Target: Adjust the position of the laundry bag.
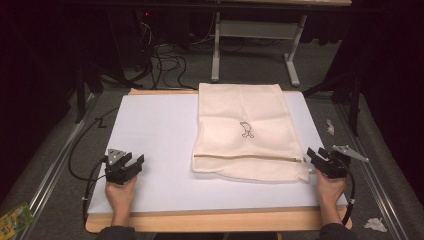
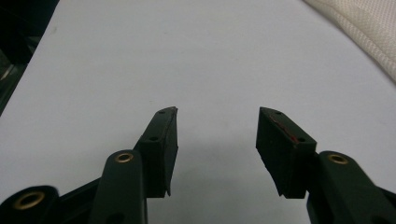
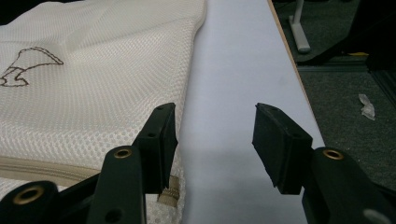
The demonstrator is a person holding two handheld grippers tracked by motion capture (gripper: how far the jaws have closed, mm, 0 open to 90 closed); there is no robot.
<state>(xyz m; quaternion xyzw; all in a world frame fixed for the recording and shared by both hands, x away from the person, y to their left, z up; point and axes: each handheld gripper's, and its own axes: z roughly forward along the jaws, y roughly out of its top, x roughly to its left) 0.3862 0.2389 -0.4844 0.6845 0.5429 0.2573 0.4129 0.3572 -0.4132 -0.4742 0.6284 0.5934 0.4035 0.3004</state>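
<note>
Two grippers with jaws apart and empty: right gripper [image 1: 315,156] sits at the zip [image 1: 250,157] end on the mesh bag's [image 1: 242,107] right edge, the zip running leftward across the table [image 1: 150,130], while left gripper [image 1: 131,163] rests well apart.

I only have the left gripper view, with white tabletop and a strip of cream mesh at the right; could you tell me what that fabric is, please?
Observer: It is a mesh laundry bag lying flat on the white table, with a small drawing printed on it.
Operator: Thank you. Where is the other tool?
Observer: The right tool sits open at the bag's right end, by the zipper end.
Operator: Is it holding the bag?
Observer: No, one jaw is over the mesh edge, nothing is pinched.
</note>
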